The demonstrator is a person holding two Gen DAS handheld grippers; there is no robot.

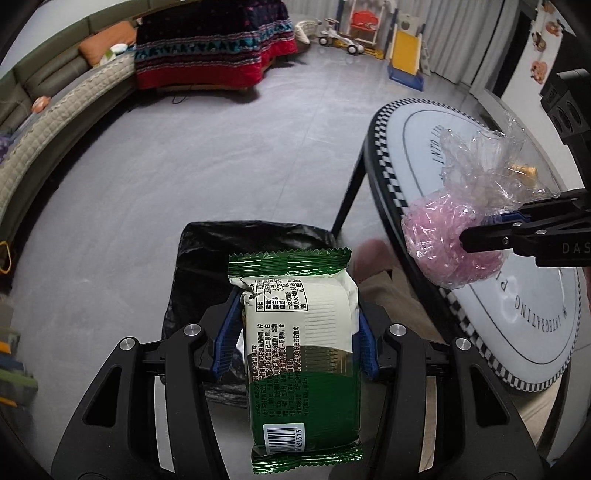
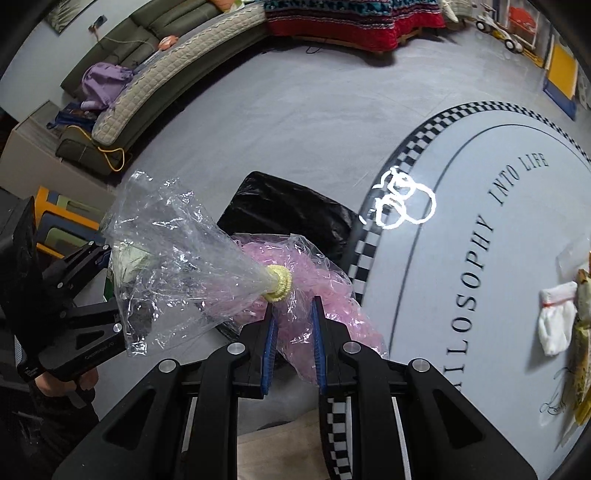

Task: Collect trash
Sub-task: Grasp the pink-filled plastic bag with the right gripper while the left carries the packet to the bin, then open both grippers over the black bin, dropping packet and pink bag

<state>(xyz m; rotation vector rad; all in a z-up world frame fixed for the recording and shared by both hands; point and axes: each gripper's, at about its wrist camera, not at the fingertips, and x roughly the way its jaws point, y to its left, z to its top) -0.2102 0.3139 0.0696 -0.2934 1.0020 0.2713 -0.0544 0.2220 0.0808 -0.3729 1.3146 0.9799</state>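
My left gripper [image 1: 295, 310] is shut on a green and white snack packet [image 1: 301, 354], which hangs over the black-lined trash bin [image 1: 207, 254] on the floor. My right gripper [image 2: 293, 306] is shut on a clear plastic bag [image 2: 177, 266] stuffed with pink material and tied by a yellow band [image 2: 279, 283]. In the left wrist view that plastic bag [image 1: 454, 236] hangs at the round table's edge, pinched by the right gripper [image 1: 476, 236]. In the right wrist view the trash bin [image 2: 284, 206] lies just beyond the bag, and the left gripper [image 2: 107, 280] is at the left.
A round table [image 2: 498, 229] with a checkered rim and lettering stands to the right; on it lie white crumpled paper [image 2: 556, 321] and yellowish wrappers [image 2: 581, 332]. A long sofa [image 1: 48, 133], a patterned blanket [image 1: 214, 48] and toys [image 1: 369, 33] line the far side of the grey floor.
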